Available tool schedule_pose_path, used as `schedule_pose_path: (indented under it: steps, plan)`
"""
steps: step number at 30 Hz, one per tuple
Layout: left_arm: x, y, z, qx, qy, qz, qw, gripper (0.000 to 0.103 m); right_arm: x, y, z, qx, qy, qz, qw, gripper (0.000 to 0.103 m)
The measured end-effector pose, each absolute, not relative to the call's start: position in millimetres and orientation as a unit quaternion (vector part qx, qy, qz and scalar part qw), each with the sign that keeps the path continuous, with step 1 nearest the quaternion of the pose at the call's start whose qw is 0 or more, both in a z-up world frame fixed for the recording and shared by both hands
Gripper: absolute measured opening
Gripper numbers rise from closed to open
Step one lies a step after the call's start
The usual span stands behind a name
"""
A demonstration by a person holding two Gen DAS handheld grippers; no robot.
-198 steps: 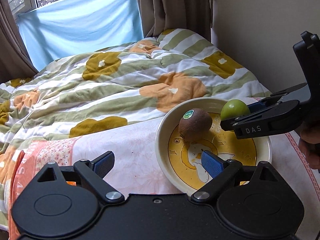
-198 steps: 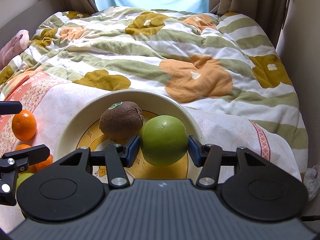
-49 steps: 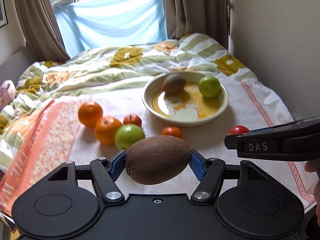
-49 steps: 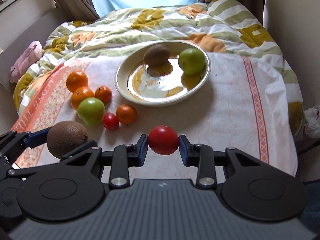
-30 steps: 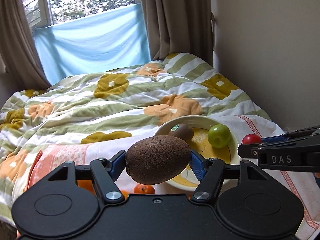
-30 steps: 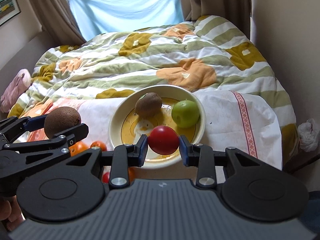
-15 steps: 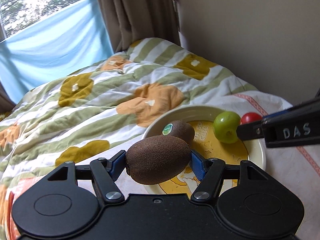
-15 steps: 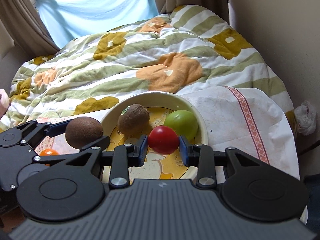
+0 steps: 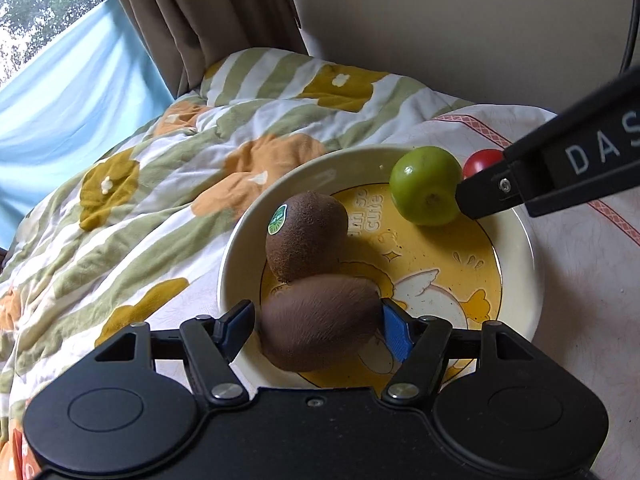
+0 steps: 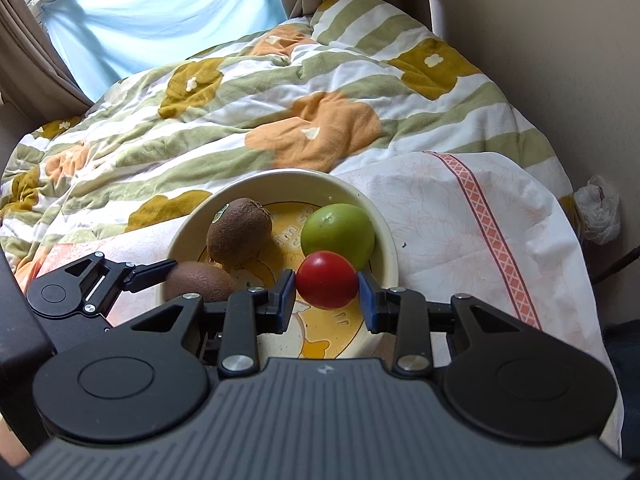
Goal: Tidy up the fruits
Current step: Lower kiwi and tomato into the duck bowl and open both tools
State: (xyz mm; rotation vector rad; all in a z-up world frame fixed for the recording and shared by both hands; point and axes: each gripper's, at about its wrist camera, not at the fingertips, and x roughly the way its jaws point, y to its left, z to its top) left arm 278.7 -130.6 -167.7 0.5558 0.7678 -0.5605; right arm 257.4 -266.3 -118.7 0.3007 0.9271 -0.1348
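Note:
A cream bowl [image 9: 528, 264] with a yellow duck picture sits on the bed and holds a stickered kiwi [image 9: 306, 236] and a green apple [image 9: 426, 184]. My left gripper [image 9: 318, 324] has its jaws spread; a second kiwi [image 9: 320, 322] lies between them over the bowl's near side, with a gap at the left pad. My right gripper [image 10: 326, 292] holds a red tomato [image 10: 326, 285] over the bowl [image 10: 384, 232], just in front of the green apple [image 10: 338, 233]. The stickered kiwi [image 10: 239, 234] and the left gripper's kiwi [image 10: 200, 282] also show there.
A flower-patterned quilt [image 10: 280, 120] covers the bed behind the bowl. A white cloth with a pink stripe [image 10: 480, 220] lies under the bowl. A wall [image 9: 480, 20] stands close on the right, curtains [image 9: 180, 20] at the back. A white plastic bag [image 10: 600, 208] lies by the wall.
Both grippers have come forward and down over the bowl. The left jaws have spread, so the kiwi is no longer clamped. The right gripper still holds the tomato.

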Motion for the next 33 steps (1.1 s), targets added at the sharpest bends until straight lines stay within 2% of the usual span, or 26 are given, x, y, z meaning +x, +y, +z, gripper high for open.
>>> schedule_pose_path:
  steps: [2,4,20,33]
  plan:
    - [275,-129,-164,0.262,0.353,-0.269,0.857,0.095,256,-266,-119,0.145,0.446,-0.064,0.881,0.049]
    - [272,-126,-158,0.256,0.347,-0.273,0.860,0.099,255,-266,-119,0.145,0.446,-0.065,0.881,0.049]
    - [245,-80,-110,0.166,0.358,-0.209,0.895,0.099,252,-263,-108,0.089,0.455,-0.022,0.886,0.049]
    - [228,-62,-111,0.126,0.380,-0.140,0.906,0.099,270,-255,-142,0.047,0.477,0.035,0.877,0.049]
